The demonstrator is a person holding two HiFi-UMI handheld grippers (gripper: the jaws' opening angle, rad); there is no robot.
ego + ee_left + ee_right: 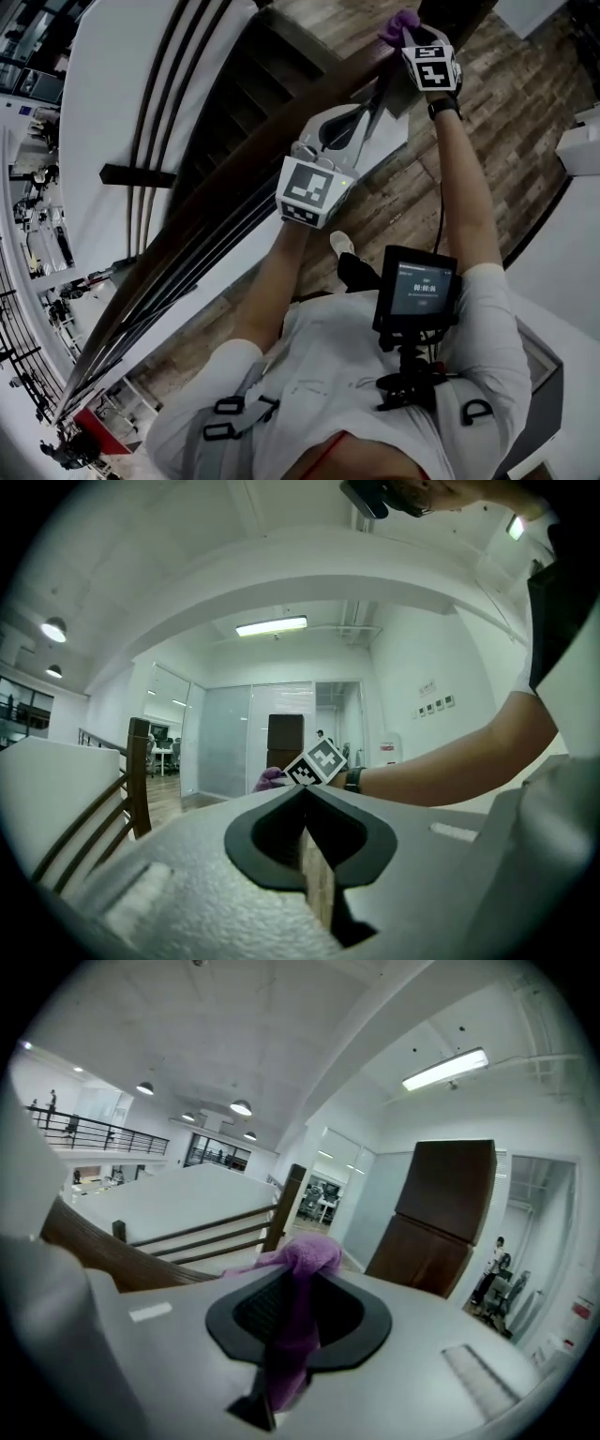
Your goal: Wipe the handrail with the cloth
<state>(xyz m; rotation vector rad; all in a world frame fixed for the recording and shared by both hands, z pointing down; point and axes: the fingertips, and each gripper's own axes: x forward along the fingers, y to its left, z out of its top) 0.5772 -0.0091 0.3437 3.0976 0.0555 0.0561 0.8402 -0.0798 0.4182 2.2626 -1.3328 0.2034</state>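
Purple cloth (307, 1258), soft and light, sat pinched in the right gripper (295, 1283), bunched just above the wooden handrail (220, 211). It would probably slip unless gripped by a thick fold. The left gripper (305, 797) was closed and empty.

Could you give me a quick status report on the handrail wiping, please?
Right claw shut on purple cloth, up by the handrail. Left claw shut, empty. No obstruction seen along the rail.
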